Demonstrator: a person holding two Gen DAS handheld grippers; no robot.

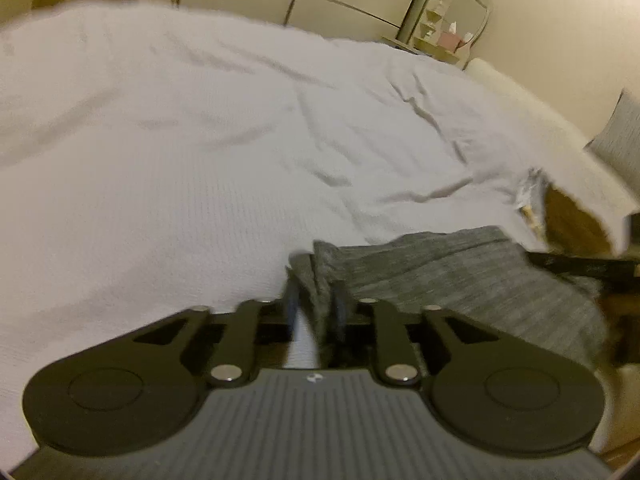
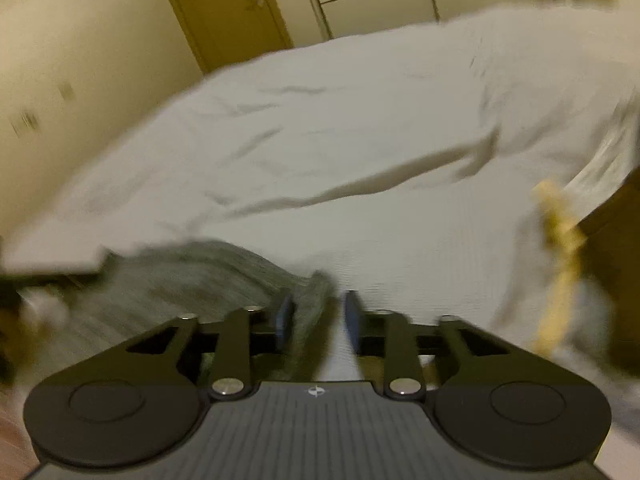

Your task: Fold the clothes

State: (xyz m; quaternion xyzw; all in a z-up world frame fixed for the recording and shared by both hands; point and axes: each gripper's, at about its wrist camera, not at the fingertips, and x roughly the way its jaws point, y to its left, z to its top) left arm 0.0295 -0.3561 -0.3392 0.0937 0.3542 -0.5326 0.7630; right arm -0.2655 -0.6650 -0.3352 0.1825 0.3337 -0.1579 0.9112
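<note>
Here, my left gripper is clamped on one corner of the grey knit garment at the bed's near edge, my right gripper pinching the other loosely; soft, limp, light, so hold corners.

The garment caught between the left gripper pads is heathered grey with fine horizontal striping. Beyond it the bedspread is white, faintly ribbed. The right gripper is black with blue pads; a mustard-yellow cloth hangs to its right.
</note>
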